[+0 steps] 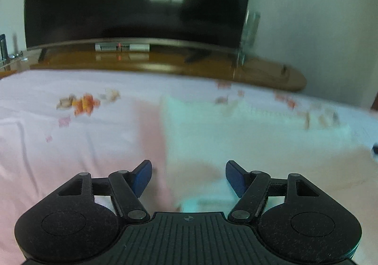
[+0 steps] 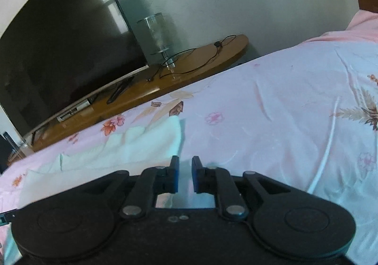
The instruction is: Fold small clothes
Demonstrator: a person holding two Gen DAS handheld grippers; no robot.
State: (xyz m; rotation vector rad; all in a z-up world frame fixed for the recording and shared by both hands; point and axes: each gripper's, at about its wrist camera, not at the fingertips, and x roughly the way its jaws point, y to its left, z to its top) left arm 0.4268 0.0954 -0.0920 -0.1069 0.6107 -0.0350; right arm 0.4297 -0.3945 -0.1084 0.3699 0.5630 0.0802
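A pale mint cloth (image 1: 236,128) lies flat mid-bed, toward the bedsheet's (image 2: 271,99) TV-side edge. My left gripper (image 1: 188,176) hovers wide apart above it; my right gripper (image 2: 185,174), narrowly apart and empty, sits by its corner, likely for pinching.

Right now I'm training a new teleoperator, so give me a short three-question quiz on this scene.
1. True or false: the left hand-held gripper has its jaws wide apart over the pale mint garment.
2. What lies under the garment: A) wooden floor, B) floral pink bedsheet, C) glass table?
3. What tall clear object stands beside the television on the wooden stand?

Key: 1 true; 2 B; 3 a glass lamp. Note that the right hand-held gripper shows only a narrow gap between its jaws, with nothing in it.
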